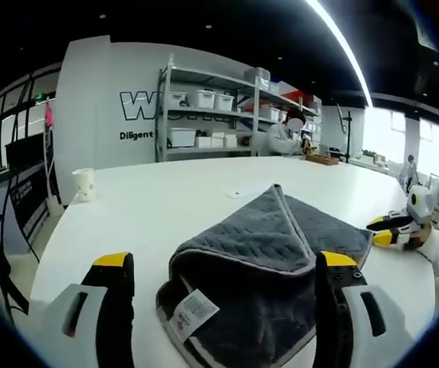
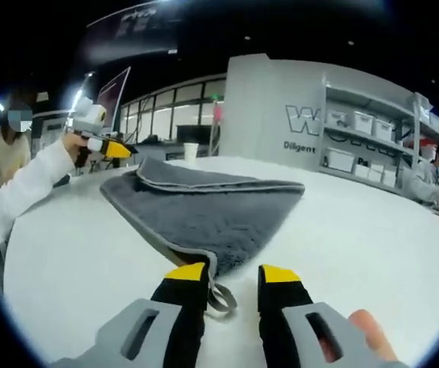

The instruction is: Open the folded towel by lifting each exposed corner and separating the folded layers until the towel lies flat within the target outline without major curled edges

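Observation:
A dark grey quilted towel (image 1: 273, 245) lies folded on the white table (image 1: 158, 207), its white barcode label (image 1: 192, 310) at the near edge. My left gripper (image 1: 225, 264) is wide open, one jaw on each side of the towel's near edge. My right gripper (image 1: 388, 230), in a white-sleeved hand, sits at the towel's right corner. In the right gripper view the towel (image 2: 204, 207) comes to a corner just ahead of my right gripper (image 2: 233, 272), which is open with the grey hanging loop (image 2: 221, 297) lying between its jaws. My left gripper (image 2: 112, 147) is at the towel's far side.
A paper cup (image 1: 83, 184) stands at the table's far left, and a small card (image 1: 236, 194) lies beyond the towel. Metal shelves with white bins (image 1: 211, 115) line the back wall. A person (image 1: 288, 134) sits at the far end; another person (image 2: 8, 153) sits nearby.

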